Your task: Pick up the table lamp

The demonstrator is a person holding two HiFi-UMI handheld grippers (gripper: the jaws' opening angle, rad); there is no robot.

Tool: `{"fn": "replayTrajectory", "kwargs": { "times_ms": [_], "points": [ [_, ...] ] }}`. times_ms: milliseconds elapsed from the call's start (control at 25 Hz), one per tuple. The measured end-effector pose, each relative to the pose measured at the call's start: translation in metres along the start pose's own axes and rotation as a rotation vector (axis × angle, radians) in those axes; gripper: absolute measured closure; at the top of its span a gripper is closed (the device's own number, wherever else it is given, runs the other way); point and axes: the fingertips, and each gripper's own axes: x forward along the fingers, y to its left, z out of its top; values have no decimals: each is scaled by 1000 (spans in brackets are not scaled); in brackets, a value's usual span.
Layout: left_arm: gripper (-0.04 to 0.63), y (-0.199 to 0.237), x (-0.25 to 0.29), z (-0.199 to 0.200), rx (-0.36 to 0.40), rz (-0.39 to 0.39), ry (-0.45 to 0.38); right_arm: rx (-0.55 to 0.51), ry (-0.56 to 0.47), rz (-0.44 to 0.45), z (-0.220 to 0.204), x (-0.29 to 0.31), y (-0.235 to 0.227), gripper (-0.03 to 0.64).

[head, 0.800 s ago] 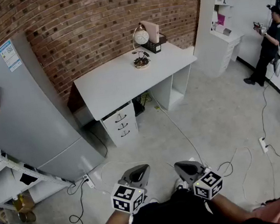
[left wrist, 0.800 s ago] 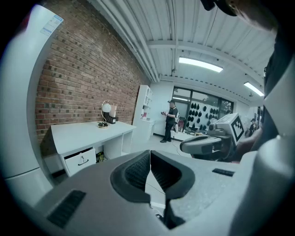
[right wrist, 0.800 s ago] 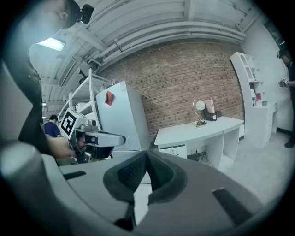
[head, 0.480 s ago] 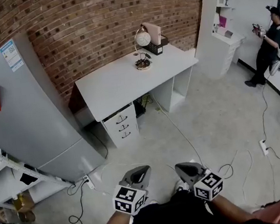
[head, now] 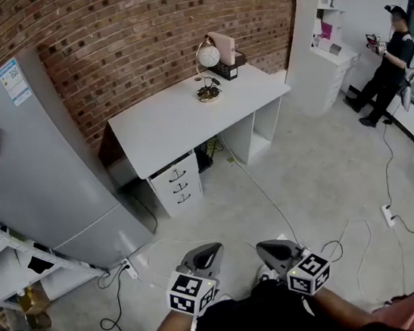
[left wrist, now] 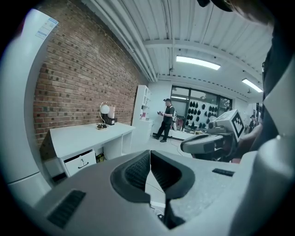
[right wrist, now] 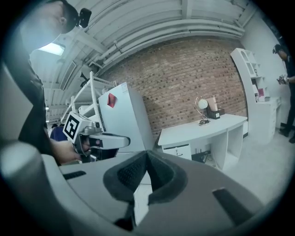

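Note:
A small table lamp (head: 207, 55) with a round white head on a curved stem stands near the back of a white desk (head: 177, 119), against the brick wall. The same lamp (left wrist: 104, 110) shows far off in the left gripper view, and the lamp (right wrist: 201, 105) in the right gripper view too. My left gripper (head: 206, 253) and right gripper (head: 268, 249) hang side by side close to my body, far from the desk, over the floor. Both are shut with nothing between the jaws.
A grey fridge (head: 31, 163) stands left of the desk. The desk has a drawer unit (head: 177, 184) and cables (head: 264, 191) trailing over the floor. A white shelf unit (head: 324, 22) stands at right, with a person (head: 388, 66) beside it. A metal rack (head: 13, 257) is at the left.
The person at the right has stepped a little to the left. Both grippers stay where they were, shut.

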Motion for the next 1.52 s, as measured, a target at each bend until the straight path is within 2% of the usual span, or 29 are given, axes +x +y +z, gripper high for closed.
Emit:
{"fn": "replayTrajectory", "kwargs": {
  "times_ms": [240, 520, 680, 720, 800, 1120, 1280, 1360, 1520],
  "points": [
    [589, 0, -1, -3, 16, 0, 9, 1, 12, 15, -3, 5, 5, 612],
    [589, 4, -7, -5, 31, 25, 18, -12, -6, -22, -3, 6, 0, 598],
    [587, 4, -8, 0, 23, 26, -5, -23, -26, -13, 1, 6, 4, 490],
    [568, 3, -8, 1, 25, 24, -8, -31, -30, -13, 2, 6, 5, 460],
    [460, 3, -9, 3, 33, 23, -11, -45, -39, -17, 4, 6, 7, 403],
    [325, 12, -23, 9, 66, 83, -59, -62, -91, -46, 14, 4, 11, 234],
    [265, 8, -24, 6, 78, 66, -56, -45, -96, -29, 12, 6, 16, 93],
    [241, 7, -26, 5, 73, 62, -62, -29, -101, -17, 12, 8, 17, 42],
    [221, 14, -28, -1, 56, 77, -59, -6, -105, 2, 14, 14, 19, 23]
  ]
}}
